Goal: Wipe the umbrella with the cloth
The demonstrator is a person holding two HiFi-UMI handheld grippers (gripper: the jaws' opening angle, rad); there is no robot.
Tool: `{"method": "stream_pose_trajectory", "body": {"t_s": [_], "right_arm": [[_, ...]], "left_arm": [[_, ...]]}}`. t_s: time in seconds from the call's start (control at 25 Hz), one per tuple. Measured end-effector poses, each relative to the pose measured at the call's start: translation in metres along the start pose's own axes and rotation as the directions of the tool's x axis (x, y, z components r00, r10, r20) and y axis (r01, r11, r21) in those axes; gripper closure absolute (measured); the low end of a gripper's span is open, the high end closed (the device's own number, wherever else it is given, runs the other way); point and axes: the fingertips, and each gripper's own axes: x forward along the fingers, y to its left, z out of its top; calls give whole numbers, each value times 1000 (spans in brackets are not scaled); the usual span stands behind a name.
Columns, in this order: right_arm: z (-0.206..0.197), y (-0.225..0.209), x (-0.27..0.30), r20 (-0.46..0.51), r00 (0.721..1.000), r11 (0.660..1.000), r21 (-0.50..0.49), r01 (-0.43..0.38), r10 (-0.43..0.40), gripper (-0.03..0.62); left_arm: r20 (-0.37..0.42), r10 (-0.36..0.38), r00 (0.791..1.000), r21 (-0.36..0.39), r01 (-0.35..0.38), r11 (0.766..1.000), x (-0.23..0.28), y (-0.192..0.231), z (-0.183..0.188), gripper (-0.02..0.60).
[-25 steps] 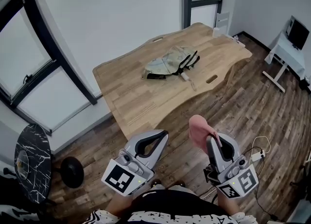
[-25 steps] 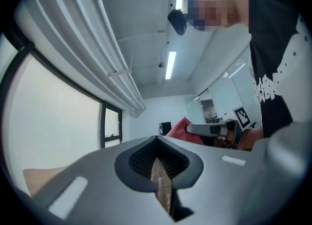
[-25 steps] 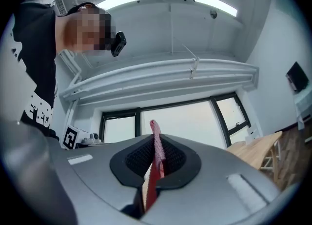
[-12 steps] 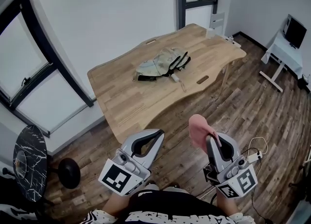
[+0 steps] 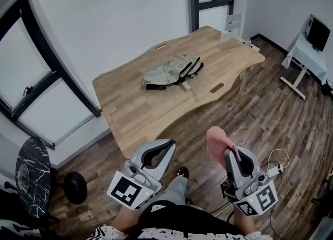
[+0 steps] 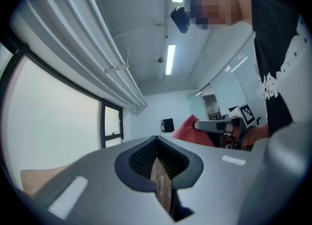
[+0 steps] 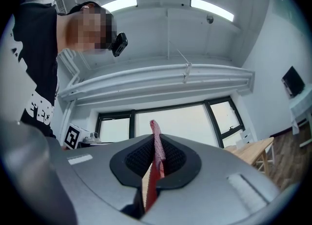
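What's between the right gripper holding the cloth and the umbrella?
Head view: only bare wooden floor, then bare tabletop, separates the right gripper and its pink cloth from the umbrella.

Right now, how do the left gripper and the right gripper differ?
The left gripper is shut with nothing between its jaws. The right gripper is shut on the pink cloth, which sticks up past its tips. In the head view the left gripper slants toward the right, while the right gripper leans slightly left. Both are over the floor, short of the table holding the umbrella.
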Motion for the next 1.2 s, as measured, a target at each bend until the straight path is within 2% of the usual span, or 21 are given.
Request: {"method": "stream_pose_trajectory", "body": {"t_s": [0.24, 0.4, 0.56, 0.68, 0.92, 1.08, 1.2], "right_arm": [[3, -34, 19, -15, 999, 999, -39, 32, -32, 569], [6, -64, 37, -22, 999, 997, -58, 47, -48, 569], [2, -90, 59, -33, 998, 997, -49, 51, -53, 569], [0, -105, 75, -43, 998, 998, -48, 46, -48, 569], [3, -131, 106, -34, 998, 997, -65, 41, -43, 569], [-2, -152, 123, -70, 995, 993, -96, 66, -73, 569], [-4, -166, 135, -62, 996, 995, -76, 63, -68, 569]], "left_arm": [[14, -6, 1000, -37, 6, 999, 42, 26, -18, 580], [19, -15, 1000, -19, 15, 1000, 78, 45, -21, 580], [-38, -24, 999, -28, 22, 999, 105, 60, -34, 580], [-24, -15, 1000, -23, 15, 1000, 122, 77, -39, 580], [7, -42, 999, -29, 43, 999, 156, 98, -42, 579], [14, -57, 998, -85, 57, 995, 178, 114, -50, 580], [13, -67, 998, -110, 68, 992, 193, 124, -56, 579]]}}
